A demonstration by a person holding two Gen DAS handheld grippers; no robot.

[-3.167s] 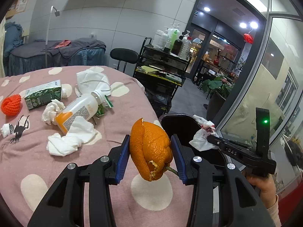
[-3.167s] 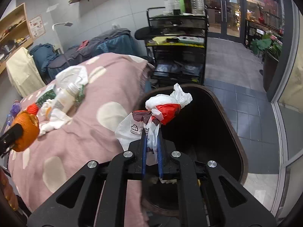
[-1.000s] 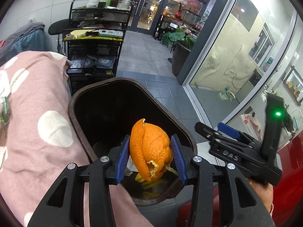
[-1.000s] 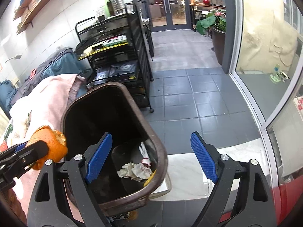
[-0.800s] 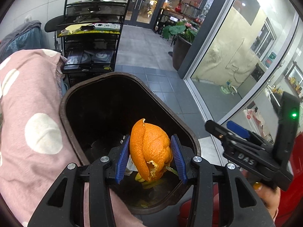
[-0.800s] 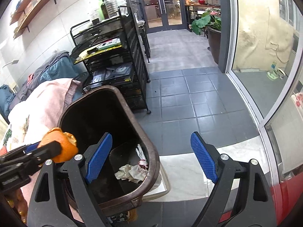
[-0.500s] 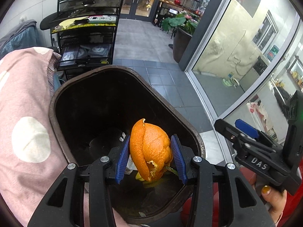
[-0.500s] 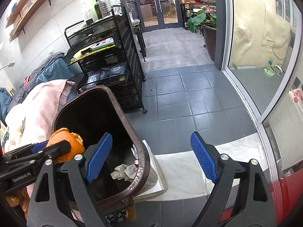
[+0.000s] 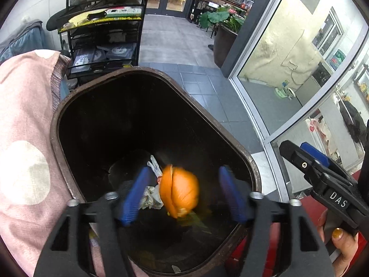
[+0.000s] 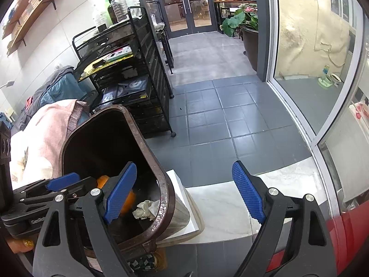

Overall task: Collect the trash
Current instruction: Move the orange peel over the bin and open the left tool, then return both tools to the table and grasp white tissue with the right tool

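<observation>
L gripper [image 9: 182, 195] opening, orange peel [image 9: 180, 190] loose btwn pads over bin [image 9: 147, 73]; R gripper [image 10: 184, 191] wide, empty.

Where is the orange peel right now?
In the left wrist view, the orange peel is loose between the opening jaws of the left gripper, inside the brown bin above crumpled paper.

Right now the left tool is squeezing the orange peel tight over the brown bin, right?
Not quite. In the left wrist view the left tool is opening, and the orange peel sits loose between its blue pads, touching neither. It is over the brown bin, as you said.
</observation>
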